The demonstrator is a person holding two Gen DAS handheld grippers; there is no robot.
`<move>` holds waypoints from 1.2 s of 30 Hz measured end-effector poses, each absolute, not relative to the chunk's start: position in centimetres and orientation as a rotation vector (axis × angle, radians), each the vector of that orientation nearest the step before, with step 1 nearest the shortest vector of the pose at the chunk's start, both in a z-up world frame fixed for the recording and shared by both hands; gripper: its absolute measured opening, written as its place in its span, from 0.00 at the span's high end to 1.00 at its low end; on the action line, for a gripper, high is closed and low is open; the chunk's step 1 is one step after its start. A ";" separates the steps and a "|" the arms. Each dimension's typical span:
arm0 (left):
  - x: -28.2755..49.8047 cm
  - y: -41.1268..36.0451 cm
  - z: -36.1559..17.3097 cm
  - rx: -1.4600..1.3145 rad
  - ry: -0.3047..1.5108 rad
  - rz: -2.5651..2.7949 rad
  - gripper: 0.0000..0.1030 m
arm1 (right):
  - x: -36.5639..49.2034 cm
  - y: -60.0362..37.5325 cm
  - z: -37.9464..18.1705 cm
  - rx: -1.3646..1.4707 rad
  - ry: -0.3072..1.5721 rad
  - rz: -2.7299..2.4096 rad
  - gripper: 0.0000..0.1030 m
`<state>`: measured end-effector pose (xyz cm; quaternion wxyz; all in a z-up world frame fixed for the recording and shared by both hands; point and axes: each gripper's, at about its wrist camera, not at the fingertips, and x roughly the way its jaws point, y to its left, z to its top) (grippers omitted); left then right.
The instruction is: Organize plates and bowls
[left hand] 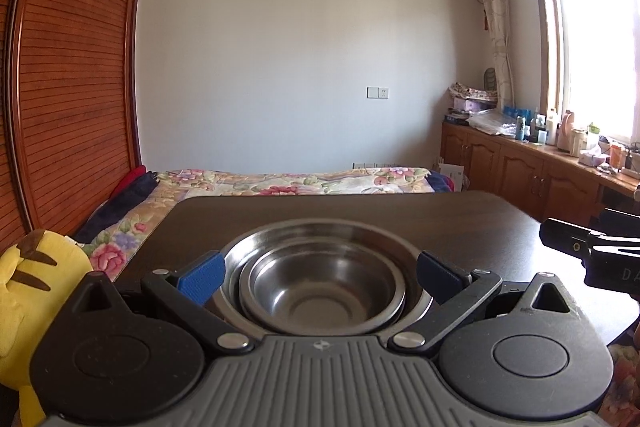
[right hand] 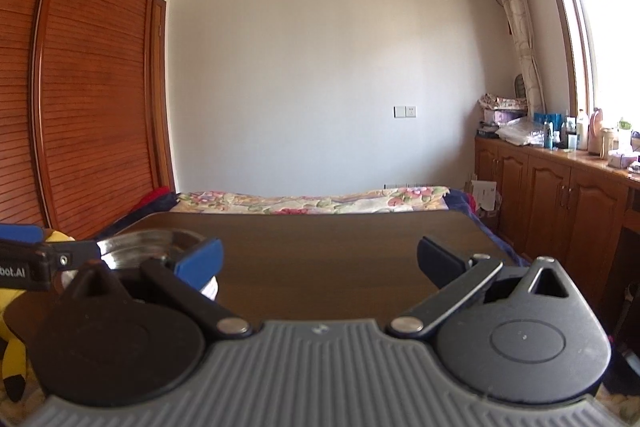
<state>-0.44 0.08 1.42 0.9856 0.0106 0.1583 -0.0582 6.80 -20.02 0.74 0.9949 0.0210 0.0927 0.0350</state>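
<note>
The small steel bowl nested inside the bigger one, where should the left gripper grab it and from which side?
Grip the small bowl by its near rim, coming from above on the gripper's side. It sits inside the larger bowl, so its walls are shielded; only the rim is exposed. The left gripper is open, fingers straddling both bowls.

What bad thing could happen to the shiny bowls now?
The small steel bowl sits loose inside the bigger steel bowl, so lifting only one may make them clatter or slip. The open left gripper straddles both, and smooth metal may slide on its pads. The right gripper is close and could bump them.
</note>
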 end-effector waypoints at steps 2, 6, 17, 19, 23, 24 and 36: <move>-0.5 0.0 0.9 0.025 0.325 -0.112 0.00 | 6.7 -20.0 0.3 0.038 0.188 0.057 0.00; -0.6 -0.2 0.0 0.046 0.337 -0.100 0.00 | 6.8 -19.7 -0.4 0.039 0.203 0.060 0.00; -0.7 -0.1 -0.5 0.047 0.344 -0.104 0.00 | 6.9 -19.9 -0.7 0.055 0.214 0.057 0.00; -0.7 0.0 -0.5 0.046 0.345 -0.104 0.00 | 6.9 -19.9 -0.8 0.054 0.213 0.056 0.00; -0.8 -0.1 -0.5 0.045 0.346 -0.103 0.00 | 6.9 -19.9 -0.7 0.057 0.212 0.056 0.00; -0.8 -0.1 -0.5 0.045 0.346 -0.104 0.00 | 6.9 -19.9 -0.7 0.057 0.213 0.055 0.00; -0.8 -0.2 -0.4 0.045 0.345 -0.102 0.00 | 6.8 -20.3 -0.7 0.047 0.207 0.050 0.00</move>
